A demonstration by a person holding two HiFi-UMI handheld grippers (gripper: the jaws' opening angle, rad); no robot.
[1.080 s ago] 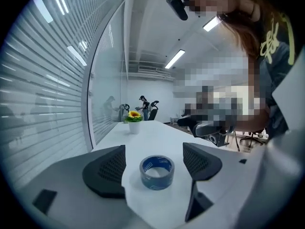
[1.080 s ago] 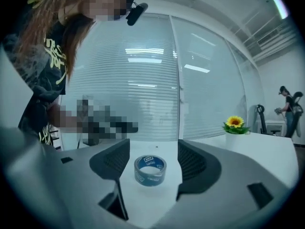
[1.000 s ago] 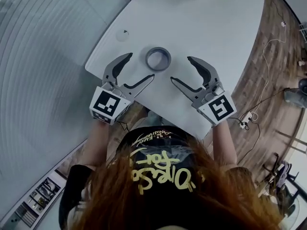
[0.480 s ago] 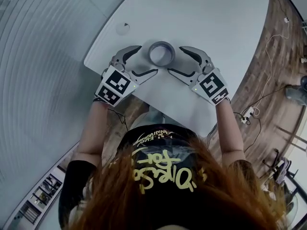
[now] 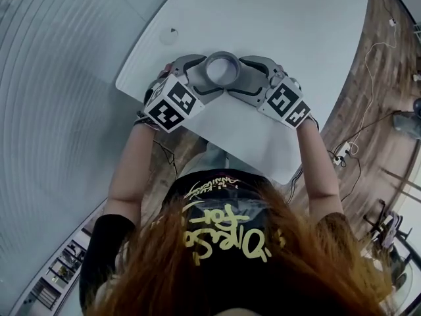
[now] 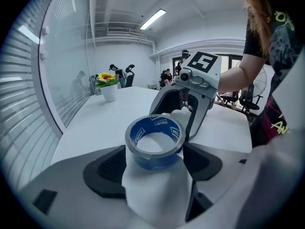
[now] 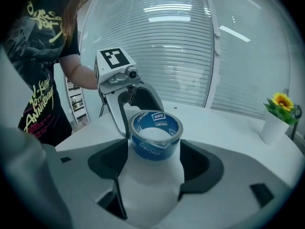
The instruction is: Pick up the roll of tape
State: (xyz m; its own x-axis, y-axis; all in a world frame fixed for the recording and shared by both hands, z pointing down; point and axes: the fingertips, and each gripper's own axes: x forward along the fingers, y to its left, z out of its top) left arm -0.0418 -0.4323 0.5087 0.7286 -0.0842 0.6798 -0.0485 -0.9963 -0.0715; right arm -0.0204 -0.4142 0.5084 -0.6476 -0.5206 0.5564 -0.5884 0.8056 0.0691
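Site: white table (image 5: pixel 309 38) beside a wall of blinds (image 7: pixel 181 56).

Task item: the roll of tape (image 6: pixel 157 159), blue with a grey rim, lies flat on the table near the edge closest to the person. Nothing lies in its open core; the table surface shows through.

Left gripper (image 5: pixel 199 78): comes at the roll from the left. Its jaws are spread wide and the roll sits in their mouth, at the tips. The pads do not press on it.

Right gripper (image 5: pixel 245 78): comes from the opposite side, jaws spread to their widest and just now widening. The roll sits between the tips here too and is not clamped.

Obstructions: the two grippers face each other across the roll, tips close together, so each one blocks the far side of the roll from the other. The table around the roll carries nothing else that is near it.

Other items: a white pot (image 7: pixel 272 128) stands at the far end of the table, well apart, and holds a yellow flower (image 7: pixel 281 100). Cables (image 5: pixel 368 64) trail over the wooden floor (image 5: pixel 388 110) to the right.
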